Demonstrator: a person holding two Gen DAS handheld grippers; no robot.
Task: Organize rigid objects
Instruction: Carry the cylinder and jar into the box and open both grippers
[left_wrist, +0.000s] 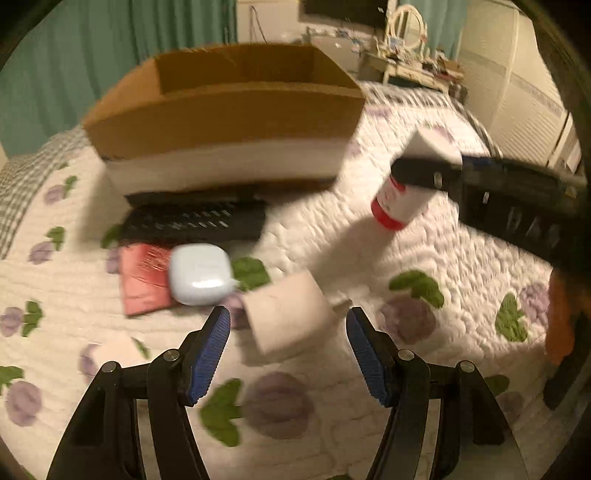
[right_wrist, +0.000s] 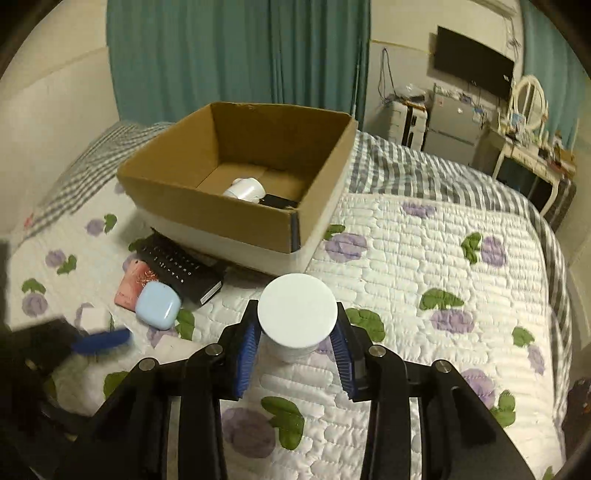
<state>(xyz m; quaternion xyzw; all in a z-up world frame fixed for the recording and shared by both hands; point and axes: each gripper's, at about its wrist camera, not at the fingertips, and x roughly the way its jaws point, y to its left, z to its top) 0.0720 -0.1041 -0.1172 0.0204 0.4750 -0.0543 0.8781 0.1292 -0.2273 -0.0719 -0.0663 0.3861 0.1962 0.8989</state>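
Bottle body hidden between right claw pads.

We are looking across a bed wearing a white quilt with purple flowers; teal curtains are hanging behind, a dark television is sitting on the cream wall, and a cluttered white vanity is standing beyond.
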